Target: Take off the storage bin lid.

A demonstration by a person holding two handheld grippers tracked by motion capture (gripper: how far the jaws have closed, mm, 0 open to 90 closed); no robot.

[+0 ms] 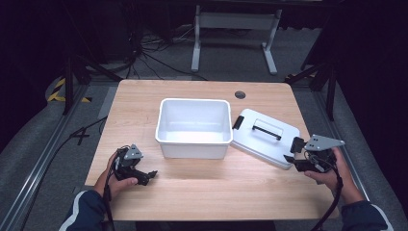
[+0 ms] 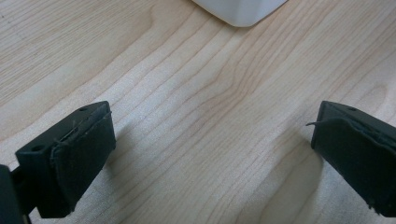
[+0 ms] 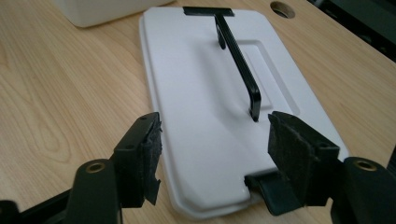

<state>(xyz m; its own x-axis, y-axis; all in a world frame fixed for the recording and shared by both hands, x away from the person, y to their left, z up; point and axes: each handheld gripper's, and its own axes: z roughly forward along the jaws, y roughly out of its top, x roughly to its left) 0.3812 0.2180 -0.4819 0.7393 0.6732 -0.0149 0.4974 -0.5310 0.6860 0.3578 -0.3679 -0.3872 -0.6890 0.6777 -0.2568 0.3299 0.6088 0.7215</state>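
Your right gripper (image 3: 215,149) sits at the near end of the lid (image 3: 205,107), jaws apart, nothing clamped. No contact I can confirm yet. The lid's short edge lies just ahead of and between the 2 pads, w/ its black end latch (image 3: 266,186) right by the pad on your right.

To do this well: looks like a grab on the lid to put it on the bin (image 1: 193,127). Come in low so 1 pad goes under the rim & 1 over, or go for the handle (image 3: 238,60), which runs straight away from the gripper down the lid's middle. Keep off the latch; it'd likely flip & slip. Squeeze only once the rim is deep between the pads.

Left gripper (image 2: 205,154): jaws wide apart, over bare table (image 2: 187,93), bin corner ahead of it. Use it to steady the bin.

Lid: flat white plastic rectangle, rounded corners, shallow recess under a thin black handle, black latch at each short end. It lies top up on the table, tight against the bin's side.
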